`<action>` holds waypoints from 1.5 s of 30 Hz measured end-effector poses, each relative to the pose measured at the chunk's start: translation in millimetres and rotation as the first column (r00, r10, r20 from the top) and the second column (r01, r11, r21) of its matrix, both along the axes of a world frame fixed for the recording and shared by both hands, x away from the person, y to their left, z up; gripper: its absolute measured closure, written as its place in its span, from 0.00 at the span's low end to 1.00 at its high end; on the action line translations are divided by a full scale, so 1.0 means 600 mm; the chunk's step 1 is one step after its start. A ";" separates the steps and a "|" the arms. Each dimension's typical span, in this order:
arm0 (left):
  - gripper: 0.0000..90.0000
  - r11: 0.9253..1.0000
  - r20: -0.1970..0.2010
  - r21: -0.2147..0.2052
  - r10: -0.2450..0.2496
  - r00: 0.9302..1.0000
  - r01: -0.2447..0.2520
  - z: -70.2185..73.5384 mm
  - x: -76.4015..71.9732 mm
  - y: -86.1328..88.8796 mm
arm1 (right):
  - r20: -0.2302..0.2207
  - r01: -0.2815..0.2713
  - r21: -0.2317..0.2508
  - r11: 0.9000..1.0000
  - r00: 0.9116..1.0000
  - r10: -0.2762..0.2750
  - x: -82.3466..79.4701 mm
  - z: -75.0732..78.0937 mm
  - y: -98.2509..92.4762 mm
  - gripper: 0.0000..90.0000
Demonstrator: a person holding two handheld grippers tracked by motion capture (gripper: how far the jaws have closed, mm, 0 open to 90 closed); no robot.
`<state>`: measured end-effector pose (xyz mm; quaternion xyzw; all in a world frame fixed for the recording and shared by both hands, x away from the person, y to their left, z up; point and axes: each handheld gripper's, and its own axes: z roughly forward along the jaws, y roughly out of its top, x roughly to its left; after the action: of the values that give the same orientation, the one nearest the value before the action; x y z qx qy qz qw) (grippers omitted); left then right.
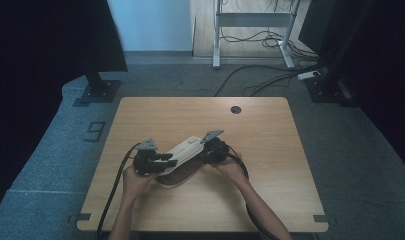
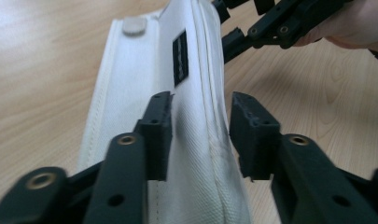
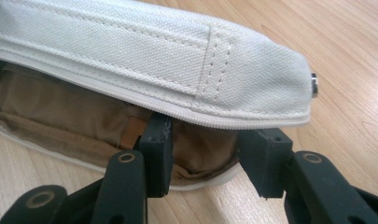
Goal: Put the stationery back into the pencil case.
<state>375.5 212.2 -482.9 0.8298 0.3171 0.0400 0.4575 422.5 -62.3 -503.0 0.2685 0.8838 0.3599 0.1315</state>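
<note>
A white canvas pouch (image 1: 185, 148) lies on the wooden table (image 1: 275, 165), unzipped along one side so its brown lining (image 3: 84, 112) shows. My left gripper (image 1: 171, 160) is at the pouch's near-left end. In the left gripper view the pouch (image 2: 196, 79) runs away from me and its zipper seam passes between the jaws of that gripper (image 2: 200, 133), which stand apart from it. My right gripper (image 1: 204, 153) is at the far-right end. Its jaws (image 3: 207, 151) are open at the pouch's mouth, one fingertip (image 3: 156, 140) under the upper flap (image 3: 144, 51).
A round cable hole (image 1: 235, 109) sits near the table's far edge. Beyond the table are two black stands (image 1: 97, 85) and a desk frame with loose cables (image 1: 270, 40) on the floor. Bare wood surrounds the pouch on every side.
</note>
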 end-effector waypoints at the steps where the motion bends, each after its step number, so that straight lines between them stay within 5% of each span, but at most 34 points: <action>1: 0.60 1.000 0.004 -0.014 0.003 1.000 -0.003 0.004 0.000 0.004 | 0.002 -0.004 -0.002 1.000 1.000 0.004 0.000 0.000 -0.001 0.59; 5: 0.52 0.999 0.039 -0.037 0.037 0.999 -0.035 0.019 -0.004 0.026 | 0.004 -0.003 -0.005 1.000 1.000 0.003 -0.004 -0.001 -0.005 0.57; 9: 0.45 0.998 0.054 -0.007 0.066 0.996 -0.066 0.023 -0.003 0.041 | 0.010 -0.004 -0.004 1.000 1.000 0.004 -0.009 -0.001 -0.010 0.55; 18: 0.39 0.997 0.016 0.045 0.065 0.998 -0.065 -0.008 0.010 0.034 | 0.008 0.000 0.010 1.000 1.000 0.000 -0.017 -0.004 -0.018 0.53; 24: 0.39 0.992 0.004 0.117 0.053 0.999 -0.053 -0.032 0.015 0.010 | -0.002 0.009 0.007 1.000 1.000 -0.009 -0.021 -0.011 -0.025 0.53; 33: 0.36 0.984 0.091 0.168 0.047 0.995 -0.062 -0.046 0.008 -0.010 | -0.037 0.019 0.010 1.000 0.999 -0.019 -0.023 -0.016 -0.042 0.49; 45: 0.34 0.988 0.092 0.137 0.054 0.994 -0.067 -0.046 0.007 -0.009 | -0.030 0.006 0.011 1.000 1.000 -0.006 -0.034 -0.003 -0.061 0.42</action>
<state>379.8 206.5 -510.4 0.8473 0.3180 0.1127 0.4101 402.1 -98.6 -504.7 0.2771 0.8829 0.3603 0.1181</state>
